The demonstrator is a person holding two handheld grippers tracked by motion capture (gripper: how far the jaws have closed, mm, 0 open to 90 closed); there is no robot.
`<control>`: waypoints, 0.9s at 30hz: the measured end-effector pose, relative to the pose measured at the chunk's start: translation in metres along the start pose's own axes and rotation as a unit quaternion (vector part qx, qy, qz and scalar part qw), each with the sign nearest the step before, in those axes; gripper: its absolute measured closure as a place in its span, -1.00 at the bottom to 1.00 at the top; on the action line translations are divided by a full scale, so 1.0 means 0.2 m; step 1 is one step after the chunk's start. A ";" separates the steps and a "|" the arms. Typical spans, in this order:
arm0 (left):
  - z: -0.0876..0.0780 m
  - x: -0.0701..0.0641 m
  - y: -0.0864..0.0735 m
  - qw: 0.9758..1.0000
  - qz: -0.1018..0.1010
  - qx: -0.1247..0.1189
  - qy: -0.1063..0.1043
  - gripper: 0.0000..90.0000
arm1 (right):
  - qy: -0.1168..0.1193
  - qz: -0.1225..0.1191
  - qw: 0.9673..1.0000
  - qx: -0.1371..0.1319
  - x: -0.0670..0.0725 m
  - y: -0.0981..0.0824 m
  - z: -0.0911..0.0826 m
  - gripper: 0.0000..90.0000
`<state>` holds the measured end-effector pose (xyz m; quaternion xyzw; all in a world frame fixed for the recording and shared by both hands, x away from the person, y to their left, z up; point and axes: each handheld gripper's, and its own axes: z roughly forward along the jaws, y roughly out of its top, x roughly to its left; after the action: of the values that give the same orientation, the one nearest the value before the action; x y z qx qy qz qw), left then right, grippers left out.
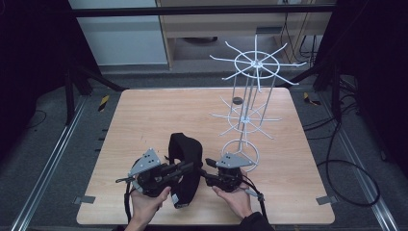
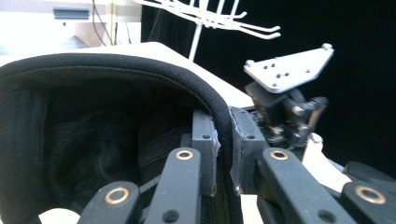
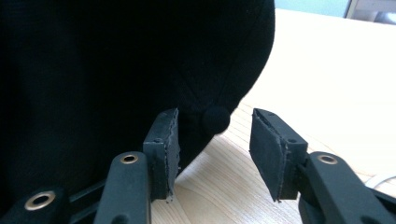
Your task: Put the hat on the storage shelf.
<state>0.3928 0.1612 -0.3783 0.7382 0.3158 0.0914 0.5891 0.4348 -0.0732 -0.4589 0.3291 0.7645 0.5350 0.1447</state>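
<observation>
Black cap (image 1: 184, 166) at the table's (image 1: 144, 115) near middle, left of the white wire rack (image 1: 250, 91). Left gripper (image 1: 188, 166) pinches its rim; right gripper (image 1: 208, 174) stands wide around the crown button (image 3: 215, 119). Judged step: securing a two-handed hold; next, close on the crown.

From above, the wooden bench (image 1: 202, 115) sits evenly lit under soft overhead light, while the surroundings drop off into deep darkness and the white wire rack (image 1: 250, 96) stands out crisply with barely a shadow. Along the left hand-held gripper (image 2: 223, 154), the near links blur, and the bright background top left washes out. Over at the right hand-held gripper (image 3: 212, 154), the bench glares almost white and the black cap (image 3: 116, 70) swallows all detail.
</observation>
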 end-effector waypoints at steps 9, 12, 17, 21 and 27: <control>0.00 0.00 -0.01 1.000 0.010 0.000 -0.011 0.82 | 0.005 -0.001 1.000 0.015 0.00 0.00 0.00 0.66; -0.01 0.01 -0.01 1.000 0.010 -0.001 -0.008 0.82 | -0.004 -0.006 1.000 0.013 0.00 0.01 -0.01 0.67; -0.07 0.07 -0.02 1.000 0.006 -0.003 0.016 0.75 | -0.021 -0.021 1.000 0.002 0.01 0.05 -0.06 0.67; -0.10 0.10 -0.04 0.999 0.004 0.000 0.035 0.68 | -0.027 -0.029 0.999 0.001 0.02 0.06 -0.08 0.67; -0.15 0.18 -0.10 0.997 -0.004 0.012 0.075 0.53 | -0.035 -0.041 0.999 0.006 0.04 0.09 -0.07 0.67</control>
<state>0.3996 0.2084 -0.3964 0.7350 0.3634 0.1401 0.5550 0.4268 -0.0743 -0.4355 0.3164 0.7751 0.5124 0.1914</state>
